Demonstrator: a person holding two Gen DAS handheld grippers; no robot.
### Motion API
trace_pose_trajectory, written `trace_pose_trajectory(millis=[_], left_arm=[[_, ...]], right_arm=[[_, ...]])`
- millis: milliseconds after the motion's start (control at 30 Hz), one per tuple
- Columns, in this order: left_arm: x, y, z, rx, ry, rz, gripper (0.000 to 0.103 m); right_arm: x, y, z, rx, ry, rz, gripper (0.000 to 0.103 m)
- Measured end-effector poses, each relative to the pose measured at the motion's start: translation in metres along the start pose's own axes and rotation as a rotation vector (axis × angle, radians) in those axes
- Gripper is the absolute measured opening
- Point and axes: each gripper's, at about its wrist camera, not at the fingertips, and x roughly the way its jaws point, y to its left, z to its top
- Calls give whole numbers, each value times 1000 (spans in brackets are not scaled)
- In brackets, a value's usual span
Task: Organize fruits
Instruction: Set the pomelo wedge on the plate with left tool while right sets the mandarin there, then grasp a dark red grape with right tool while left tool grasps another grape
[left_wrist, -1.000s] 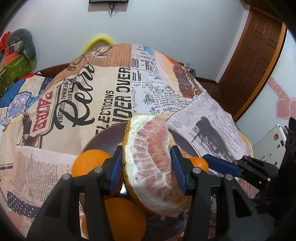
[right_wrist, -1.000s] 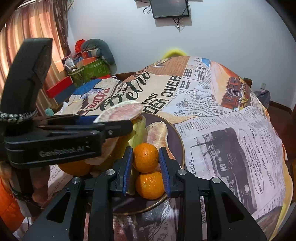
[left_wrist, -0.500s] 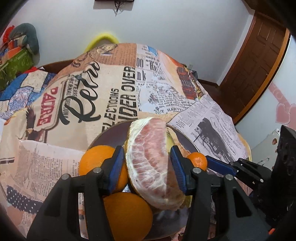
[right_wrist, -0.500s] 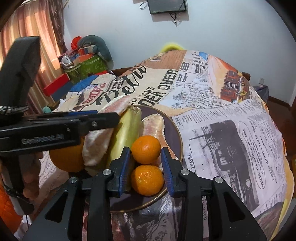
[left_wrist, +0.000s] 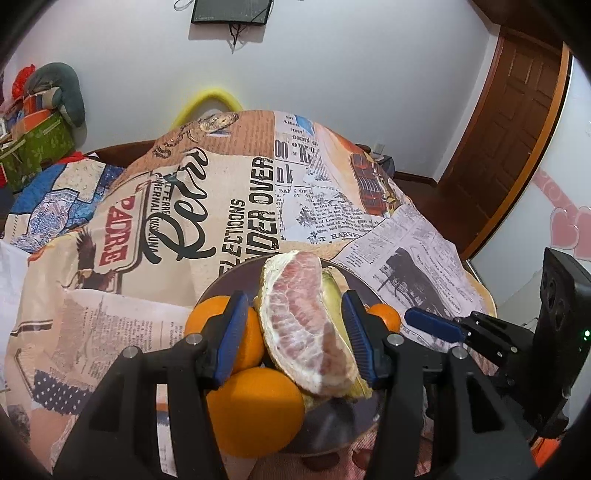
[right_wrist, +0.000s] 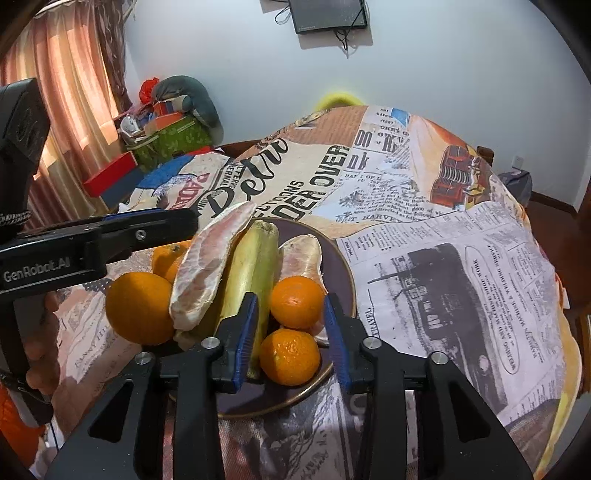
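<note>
Left gripper (left_wrist: 297, 334) spread around a peeled pomelo wedge (left_wrist: 308, 328), pads clear of it. Right gripper (right_wrist: 290, 332), jaws just opening, straddles two released mandarins (right_wrist: 295, 301) on the dark plate (right_wrist: 338, 266) on the bench (right_wrist: 443, 258).

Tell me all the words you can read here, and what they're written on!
"GenRobot.AI": on the left gripper.
"OVER": big black letters on the tablecloth.
"HARVEY": tablecloth, smaller print.
"TRAVEL": tablecloth, beside the plate.
The remaining newsprint is too small or cut off to read.
</note>
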Motion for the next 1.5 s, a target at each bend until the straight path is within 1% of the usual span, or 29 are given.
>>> trace_pose_trajectory(millis=[167,367,567,833,933,1033,1267,1400,1500], left_arm=[[-20,-3,-6,19,-17,5,52],[-37,-4,-15,37,-34,12,53],[-38,-4,-22,65,-34,46,53],[-35,-5,-39,81,5,55,53],[-40,-5,-49,84,17,58,57],[-45,-4,-60,84,31,58,58],[-51,2,-87,67,88,52,60],[-52,3,-103,73,118,55,60],[-50,4,-111,65,141,46,60]], right_arm=[[-2,-1,0,12,5,9,37],[14,-19,5,50,40,-17,37],[12,-21,8,39,33,-38,37],[-13,-7,-6,16,11,-37,37],[-25,3,-15,11,8,-22,37],[-36,11,-25,13,11,-8,37],[-41,32,-48,7,54,26,37],[-30,42,-60,-2,101,46,37],[-20,43,-65,14,132,63,37]])
